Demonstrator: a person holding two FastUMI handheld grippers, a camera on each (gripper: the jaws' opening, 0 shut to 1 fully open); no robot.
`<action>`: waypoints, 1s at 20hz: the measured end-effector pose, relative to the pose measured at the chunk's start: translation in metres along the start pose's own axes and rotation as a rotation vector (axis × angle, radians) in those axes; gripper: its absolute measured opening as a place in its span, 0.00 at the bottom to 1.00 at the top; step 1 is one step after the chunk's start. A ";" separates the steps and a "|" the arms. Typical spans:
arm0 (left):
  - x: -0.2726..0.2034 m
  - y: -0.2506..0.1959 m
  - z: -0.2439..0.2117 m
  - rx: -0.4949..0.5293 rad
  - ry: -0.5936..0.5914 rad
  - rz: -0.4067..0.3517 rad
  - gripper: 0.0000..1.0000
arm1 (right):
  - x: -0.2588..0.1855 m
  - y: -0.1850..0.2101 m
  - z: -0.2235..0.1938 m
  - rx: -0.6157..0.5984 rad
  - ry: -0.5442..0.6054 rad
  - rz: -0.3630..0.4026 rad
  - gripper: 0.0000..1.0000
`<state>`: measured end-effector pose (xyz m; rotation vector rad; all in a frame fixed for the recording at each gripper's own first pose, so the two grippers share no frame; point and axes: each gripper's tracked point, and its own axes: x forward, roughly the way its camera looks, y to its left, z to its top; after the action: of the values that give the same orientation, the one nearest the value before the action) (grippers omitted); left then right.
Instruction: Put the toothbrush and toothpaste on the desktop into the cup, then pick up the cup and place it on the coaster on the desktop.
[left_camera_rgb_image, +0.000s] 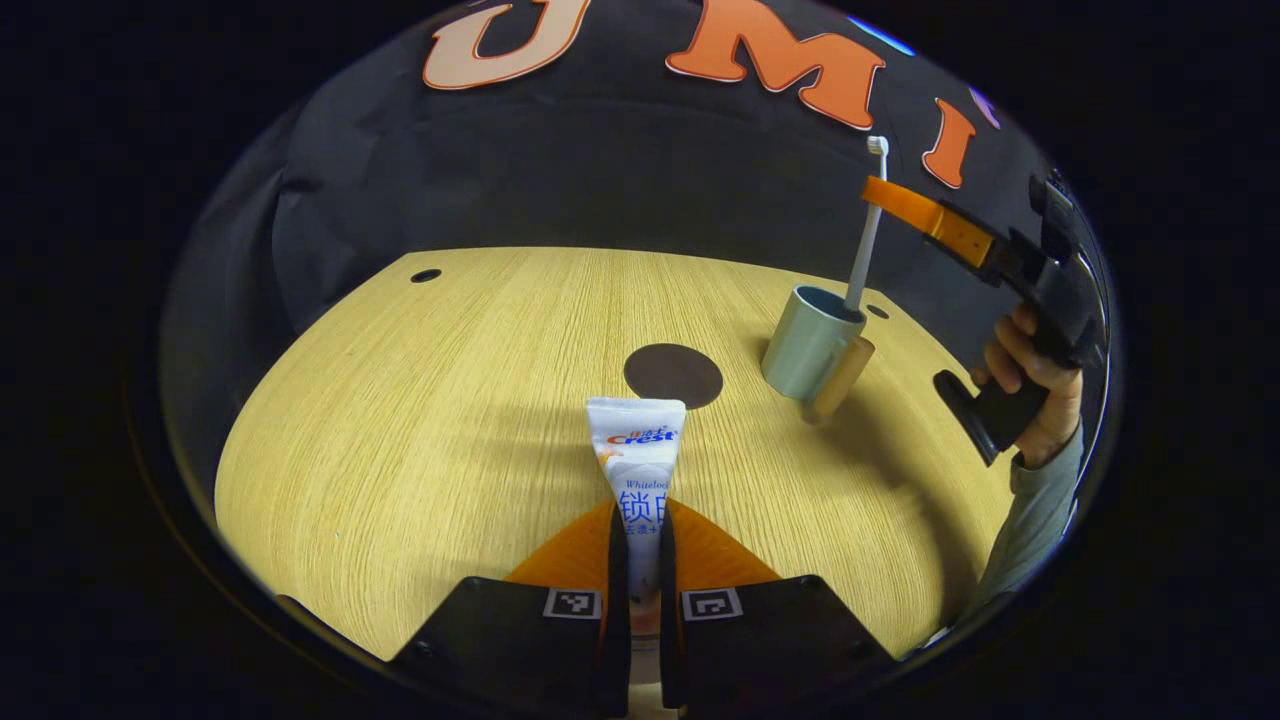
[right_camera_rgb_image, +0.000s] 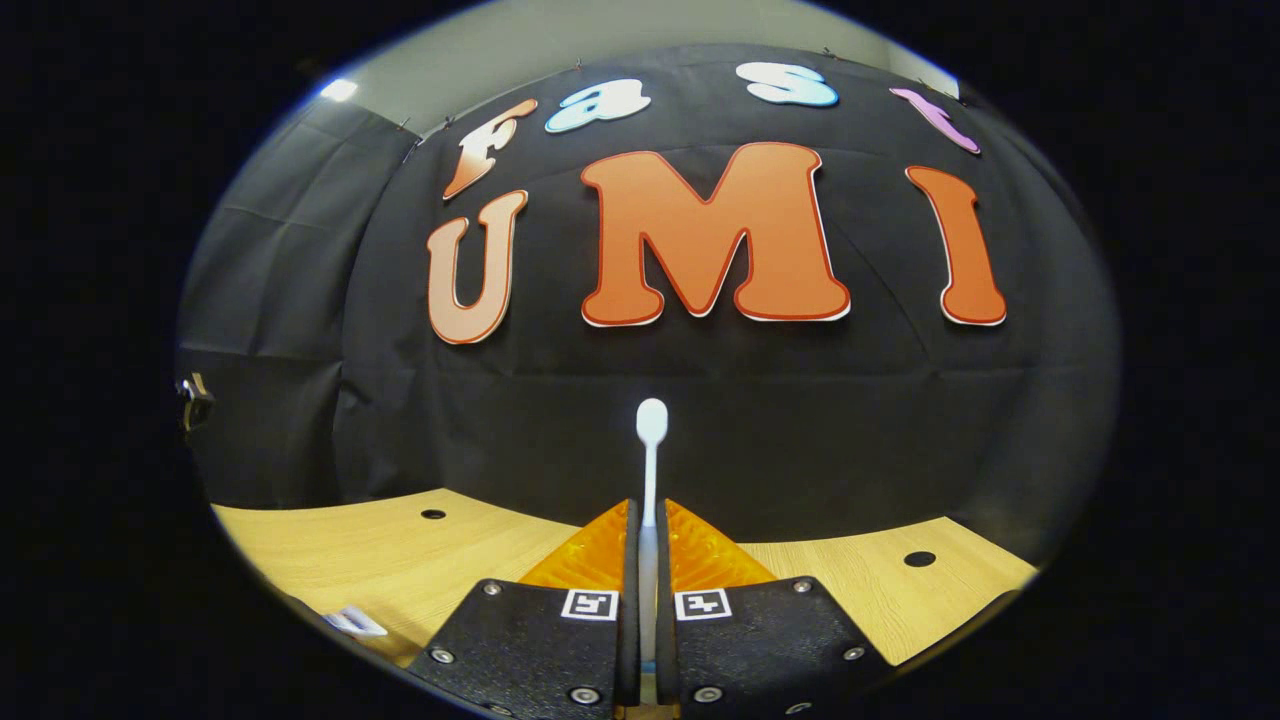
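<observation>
A white toothpaste tube (left_camera_rgb_image: 637, 440) lies flat on the wooden desktop (left_camera_rgb_image: 430, 400), and my left gripper (left_camera_rgb_image: 640, 520) is shut on its near end. Just beyond the tube's far end sits the round dark coaster (left_camera_rgb_image: 673, 375). To its right stands a pale grey-green cup (left_camera_rgb_image: 808, 345) with a wooden handle. A white toothbrush (left_camera_rgb_image: 862, 255) stands upright with its lower end inside the cup, bristles up. My right gripper (left_camera_rgb_image: 880, 192) is shut on its upper shaft. In the right gripper view the toothbrush (right_camera_rgb_image: 651, 440) sticks up between the shut fingers of my right gripper (right_camera_rgb_image: 647, 520).
A hand (left_camera_rgb_image: 1035, 395) and grey sleeve hold the right gripper's handle at the desktop's right edge. Small dark holes (left_camera_rgb_image: 425, 275) mark the desktop's far corners. The black cloth wall rises right behind the desktop. The toothpaste tube's corner (right_camera_rgb_image: 352, 621) shows low on the left.
</observation>
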<state>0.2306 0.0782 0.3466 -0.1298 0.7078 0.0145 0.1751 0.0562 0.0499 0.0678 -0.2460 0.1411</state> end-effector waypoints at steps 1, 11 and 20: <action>-0.004 0.000 0.002 -0.002 -0.004 0.001 0.15 | 0.004 0.000 -0.005 0.009 -0.004 -0.003 0.07; -0.049 0.016 0.024 -0.030 -0.032 0.024 0.16 | 0.013 -0.013 -0.048 0.025 0.063 -0.036 0.07; -0.080 0.022 0.053 -0.035 -0.089 0.014 0.15 | 0.003 -0.022 -0.072 0.062 0.133 -0.080 0.07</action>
<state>0.2028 0.1095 0.4359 -0.1566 0.6195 0.0454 0.1989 0.0415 -0.0204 0.1294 -0.1063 0.0729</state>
